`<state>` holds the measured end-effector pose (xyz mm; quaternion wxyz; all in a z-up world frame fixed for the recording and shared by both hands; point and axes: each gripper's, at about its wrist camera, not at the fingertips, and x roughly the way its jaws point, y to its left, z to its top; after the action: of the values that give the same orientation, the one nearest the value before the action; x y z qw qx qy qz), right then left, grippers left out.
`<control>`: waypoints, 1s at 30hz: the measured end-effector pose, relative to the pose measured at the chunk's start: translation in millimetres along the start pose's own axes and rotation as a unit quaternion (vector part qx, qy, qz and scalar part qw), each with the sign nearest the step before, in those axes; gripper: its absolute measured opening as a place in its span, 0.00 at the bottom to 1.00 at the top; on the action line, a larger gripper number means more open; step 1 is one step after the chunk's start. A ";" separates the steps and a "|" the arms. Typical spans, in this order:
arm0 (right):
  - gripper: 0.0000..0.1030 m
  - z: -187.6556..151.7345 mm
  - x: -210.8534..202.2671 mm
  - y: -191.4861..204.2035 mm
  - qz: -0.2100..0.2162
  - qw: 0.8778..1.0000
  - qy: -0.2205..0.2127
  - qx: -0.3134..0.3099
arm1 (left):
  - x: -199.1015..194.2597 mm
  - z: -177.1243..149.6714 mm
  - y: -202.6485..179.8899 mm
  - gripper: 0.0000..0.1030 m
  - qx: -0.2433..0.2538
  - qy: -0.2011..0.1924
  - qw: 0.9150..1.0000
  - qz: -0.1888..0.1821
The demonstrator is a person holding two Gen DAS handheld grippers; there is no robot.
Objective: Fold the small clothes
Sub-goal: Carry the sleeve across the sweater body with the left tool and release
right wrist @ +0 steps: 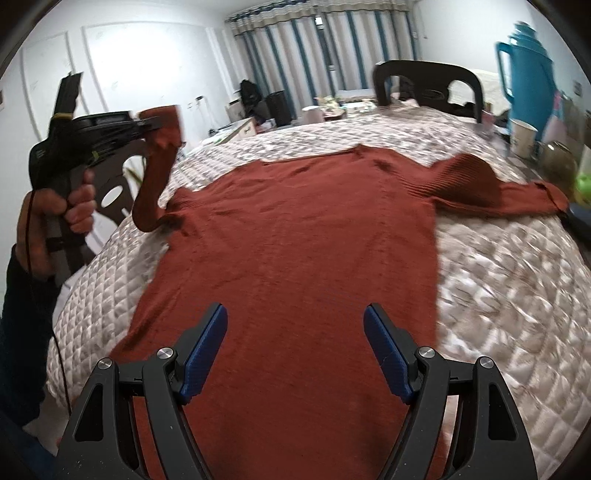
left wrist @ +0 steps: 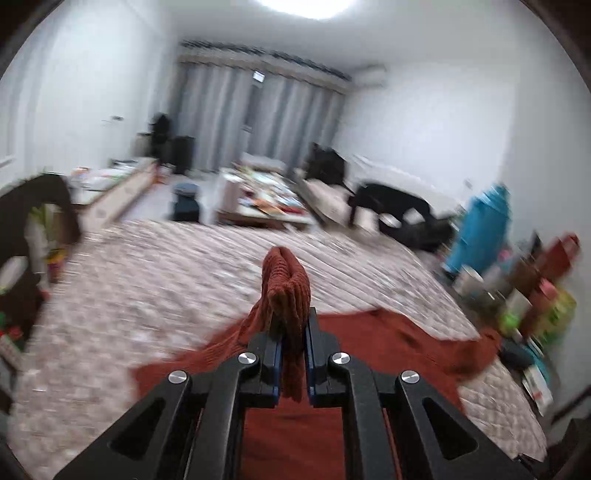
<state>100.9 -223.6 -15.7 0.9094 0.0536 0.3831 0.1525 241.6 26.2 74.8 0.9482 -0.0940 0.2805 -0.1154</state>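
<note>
Sweater [right wrist: 295, 236], one, sleeve [right wrist: 157, 162] pinched by left gripper [left wrist: 293, 332].

The left wrist camera looks low and close along its gripper [left wrist: 293, 354] across the quilted bed [left wrist: 147, 280] toward the curtains [left wrist: 258, 122]. The right wrist camera sits higher, angled down between its gripper [right wrist: 295, 354] fingers at the rust-red sweater [right wrist: 295, 229], facing the same curtained wall. Both views share bed, sweater and the blue thermos [right wrist: 524, 70].

Bright ceiling light [left wrist: 306, 5] glare, motion blur, fisheye-warped edges
</note>
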 end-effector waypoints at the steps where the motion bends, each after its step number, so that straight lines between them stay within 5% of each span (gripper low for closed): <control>1: 0.74 -1.4 -2.3 -5.6 -0.003 1.000 -0.001 0.006 | 11.2 -4.4 -12.0 0.11 0.007 0.013 1.000 -0.011; 6: 0.74 -5.5 -8.9 -29.9 -0.014 0.999 -0.006 0.033 | 69.7 -41.6 -65.1 0.11 0.047 0.093 0.993 -0.060; 10: 0.74 -5.0 -11.0 -46.2 -0.017 0.998 -0.010 0.052 | 90.6 -73.4 -84.5 0.13 0.065 0.161 0.979 -0.108; 13: 0.74 0.7 -10.2 -52.4 -0.008 0.998 -0.016 0.060 | 74.0 -74.6 -82.5 0.29 0.063 0.159 0.976 -0.134; 17: 0.69 12.8 -5.5 -54.3 0.018 0.997 -0.022 0.067 | 31.2 -57.8 -65.0 0.46 0.047 0.108 0.981 -0.157; 23: 0.47 51.5 31.6 -53.2 0.083 0.994 -0.004 0.073 | -6.8 -41.8 -20.0 0.50 0.022 0.060 0.992 -0.111; 30: 0.42 87.1 106.1 -50.3 0.129 0.985 0.068 0.095 | -4.1 -50.5 39.5 0.50 -0.026 0.070 0.996 -0.039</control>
<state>245.0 -235.8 -37.6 0.8448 0.1779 0.4465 0.2350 217.0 59.4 25.6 0.9184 -0.1213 0.3450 -0.1510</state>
